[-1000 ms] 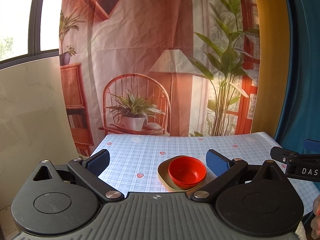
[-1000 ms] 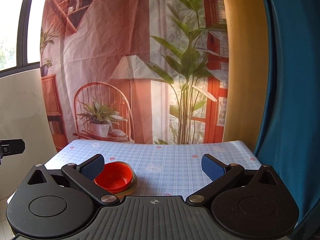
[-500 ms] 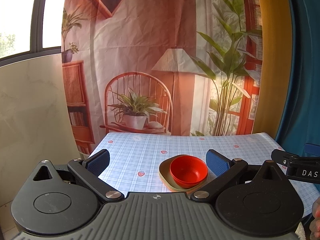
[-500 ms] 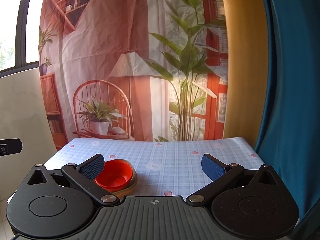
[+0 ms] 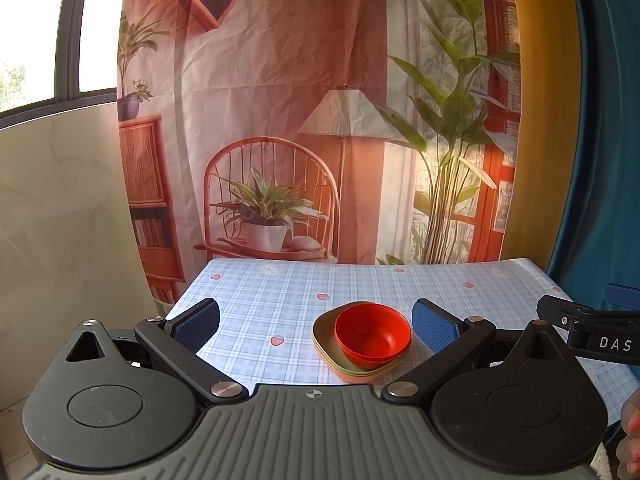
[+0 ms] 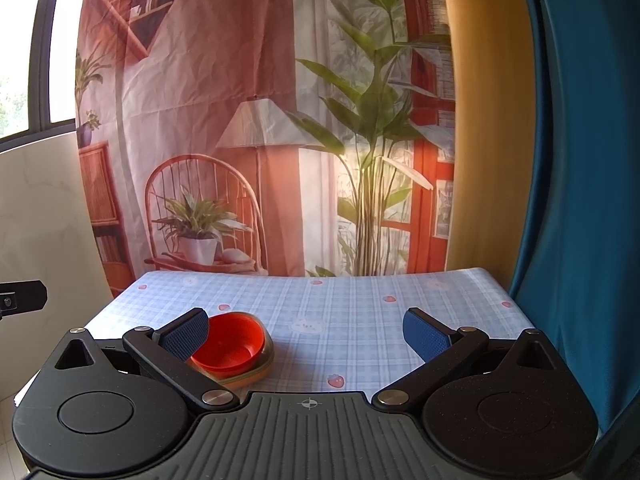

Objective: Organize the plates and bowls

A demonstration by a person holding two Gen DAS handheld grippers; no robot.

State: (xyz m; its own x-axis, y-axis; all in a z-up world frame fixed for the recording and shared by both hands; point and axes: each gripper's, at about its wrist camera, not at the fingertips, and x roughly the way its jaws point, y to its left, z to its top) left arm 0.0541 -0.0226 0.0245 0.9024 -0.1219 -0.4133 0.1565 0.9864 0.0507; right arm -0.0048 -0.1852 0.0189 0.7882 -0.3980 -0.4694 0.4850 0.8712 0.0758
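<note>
Tablecloth (image 5: 280, 296) holds bowls (image 5: 372, 334) beyond spread fingers (image 5: 434, 326).

L gripper (image 5: 316, 326) wide open, empty, red bowls (image 5: 372, 336) nested on plates (image 5: 326, 340), checked tablecloth (image 5: 260, 300)

**A:** Where does your left wrist view sit relative to the stack of bowls (image 5: 372, 338)?

**B:** Your left wrist camera looks forward along the spread fingers of the left gripper (image 5: 315, 322), set back from the near edge of the table (image 5: 280, 292), raised over it. The stack lies near, right of centre, with the tapestry (image 5: 304, 120) behind.

**A:** And your right wrist view?

**B:** It faces the same way from further right, so the stack (image 6: 232, 340) sits low left, partly behind the left finger of the right gripper (image 6: 306, 334). Both views share the stack, tabletop and tapestry.
</note>
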